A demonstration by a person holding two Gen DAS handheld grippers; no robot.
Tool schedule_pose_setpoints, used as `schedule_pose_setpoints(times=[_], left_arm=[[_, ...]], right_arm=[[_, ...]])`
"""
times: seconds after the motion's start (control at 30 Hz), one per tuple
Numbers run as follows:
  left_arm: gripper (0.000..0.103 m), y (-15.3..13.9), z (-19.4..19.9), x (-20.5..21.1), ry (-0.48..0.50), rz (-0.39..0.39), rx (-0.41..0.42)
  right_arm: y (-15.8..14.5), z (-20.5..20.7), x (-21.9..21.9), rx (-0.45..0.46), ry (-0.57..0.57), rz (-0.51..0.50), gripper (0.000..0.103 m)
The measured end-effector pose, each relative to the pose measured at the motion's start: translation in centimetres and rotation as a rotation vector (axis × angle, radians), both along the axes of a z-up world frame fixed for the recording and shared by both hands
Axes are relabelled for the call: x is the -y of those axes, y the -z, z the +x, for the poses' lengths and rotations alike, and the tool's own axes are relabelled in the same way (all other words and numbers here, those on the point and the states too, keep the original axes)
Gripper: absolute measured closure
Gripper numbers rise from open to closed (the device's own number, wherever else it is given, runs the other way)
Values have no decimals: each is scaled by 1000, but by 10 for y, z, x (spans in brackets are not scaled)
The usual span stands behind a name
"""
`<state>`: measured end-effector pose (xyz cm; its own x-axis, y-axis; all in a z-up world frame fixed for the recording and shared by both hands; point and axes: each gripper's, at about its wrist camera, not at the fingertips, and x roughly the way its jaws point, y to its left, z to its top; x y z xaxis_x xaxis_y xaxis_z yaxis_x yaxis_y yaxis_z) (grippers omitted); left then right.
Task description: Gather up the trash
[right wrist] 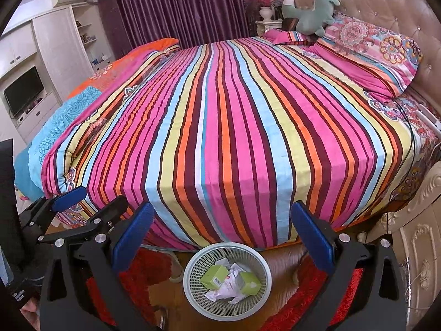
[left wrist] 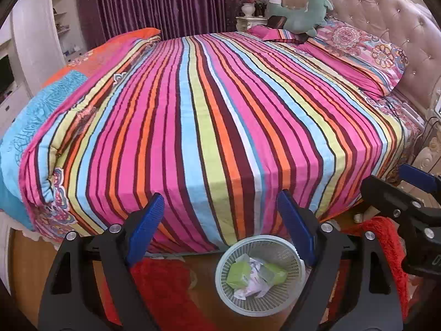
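Both wrist cameras look from the bedside across the striped bed [left wrist: 220, 110] toward the curtain [left wrist: 165, 2] at frame top, angled slightly down. In the left wrist view the bin [left wrist: 237, 303] sits close below at lower centre-right, with the right gripper [left wrist: 408, 193] at the right edge. In the right wrist view the same bin [right wrist: 193, 300] lies at lower centre and the left gripper [right wrist: 82, 201] enters lower left. Both views share bed [right wrist: 234, 124], bin, headboard [right wrist: 386, 0] at upper right and curtain [right wrist: 179, 5].

Striped bed [left wrist: 209, 115] (purple curtains [left wrist: 165, 2] behind)
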<state>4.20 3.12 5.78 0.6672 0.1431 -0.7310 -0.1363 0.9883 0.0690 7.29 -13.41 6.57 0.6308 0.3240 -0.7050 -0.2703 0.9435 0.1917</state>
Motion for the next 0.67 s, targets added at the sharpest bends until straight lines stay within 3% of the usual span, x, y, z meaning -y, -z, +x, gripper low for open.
schedule_pose_setpoints(times=[0.2, 0.37, 0.53, 0.67], left_arm=[[21, -4, -1, -2, -4, -27, 24], [21, -9, -6, 2, -3, 8, 52], [21, -7, -1, -2, 23, -68, 19], [21, -7, 1, -3, 16, -69, 18]], right_arm=[[0, 0, -1, -4, -3, 4, 8], [-1, -1, -1, -3, -3, 8, 8], [-3, -1, 1, 4, 6, 18, 8], [-4, -1, 2, 8, 11, 24, 8]])
